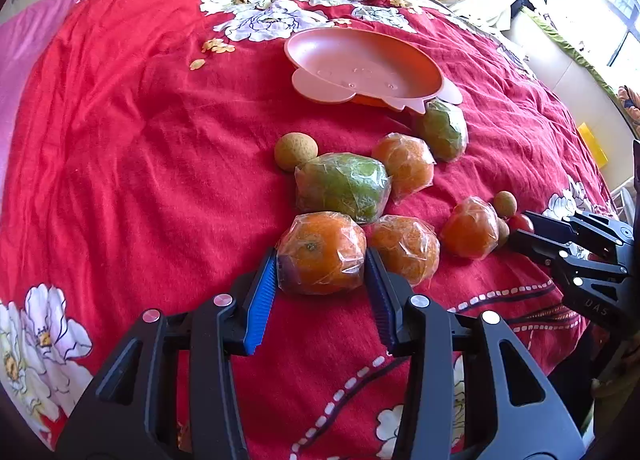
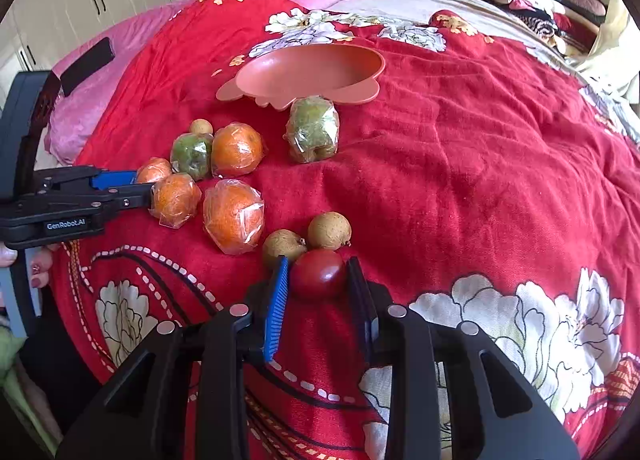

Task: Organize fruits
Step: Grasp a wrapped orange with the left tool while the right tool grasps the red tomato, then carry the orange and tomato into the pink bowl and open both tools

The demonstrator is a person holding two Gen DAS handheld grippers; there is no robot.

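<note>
Left gripper (image 1: pixel 321 260) is clamped on a plastic-wrapped orange (image 1: pixel 322 252), blue pads pressing both sides of it, fruit sitting on the red floral bedspread (image 1: pixel 140 147). Right gripper (image 2: pixel 318 274) is closed on a small red tomato (image 2: pixel 319 272), pads touching it left and right (tomato is still down on the fabric, as far as the view shows).

Relative to the left gripper: a second wrapped orange (image 1: pixel 404 248) sits just right of its right finger, touching the held one. A wrapped green fruit (image 1: pixel 344 187) is directly ahead, with a tan round fruit (image 1: pixel 295 151) ahead-left of that. Two more wrapped oranges lie ahead-right, another green wrapped fruit (image 1: pixel 444 129) beyond them, up against the pink plate (image 1: pixel 360 63), which is far ahead and has nothing in it.

Relative to the right gripper: two tan round fruits (image 2: pixel 329 230) sit just ahead of the fingertips, touching the tomato. The orange cluster is ahead-left, plate far ahead. The two grippers are near each other, right one off to the left gripper's right.
</note>
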